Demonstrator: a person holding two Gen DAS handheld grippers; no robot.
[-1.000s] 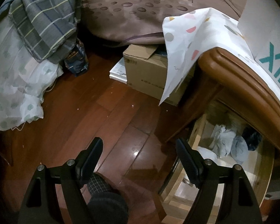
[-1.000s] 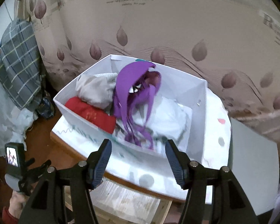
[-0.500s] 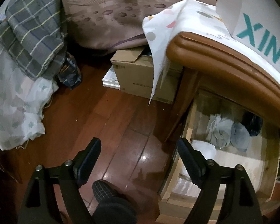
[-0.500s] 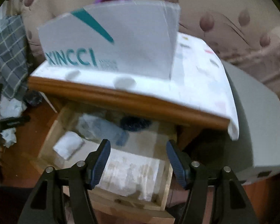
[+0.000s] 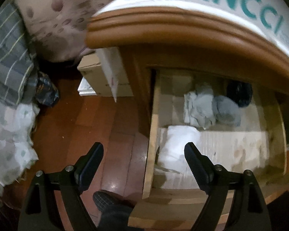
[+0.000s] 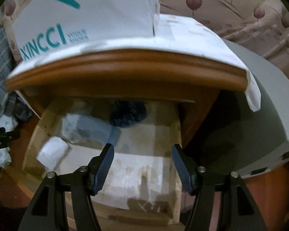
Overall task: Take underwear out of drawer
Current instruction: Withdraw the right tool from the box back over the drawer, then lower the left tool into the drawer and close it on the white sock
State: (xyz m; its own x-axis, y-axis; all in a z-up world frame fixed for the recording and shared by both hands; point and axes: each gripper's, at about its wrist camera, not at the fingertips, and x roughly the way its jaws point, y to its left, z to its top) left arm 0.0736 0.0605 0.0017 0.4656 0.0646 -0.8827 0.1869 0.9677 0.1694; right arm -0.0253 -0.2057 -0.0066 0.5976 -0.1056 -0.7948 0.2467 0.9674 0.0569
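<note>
The wooden drawer [image 5: 151, 134] [image 6: 176, 134] stands pulled open under the nightstand top. Inside lie a white folded piece [image 5: 175, 144] [image 6: 52, 152], a crumpled pale grey piece [image 5: 200, 105], a blue-grey piece [image 5: 227, 111] [image 6: 92, 130] and a dark navy piece [image 5: 239, 93] [image 6: 128, 113] at the back. My left gripper [image 5: 143, 157] is open and empty above the drawer's left wall and the white piece. My right gripper [image 6: 142, 157] is open and empty over the drawer's paper-lined floor, just in front of the blue-grey piece.
A white XINCCI box [image 6: 82, 19] [image 5: 231, 3] sits on the nightstand's cloth-covered top [image 6: 192, 38]. A cardboard box [image 5: 106, 77], plaid and white fabric [image 5: 7, 57] and a dark bag [image 5: 46, 92] lie on the wooden floor at left. A grey cabinet [image 6: 250, 115] stands at right.
Both grippers have come down and closer to the open drawer. The right view dropped from the box on top to the drawer's inside. Both stay open.
</note>
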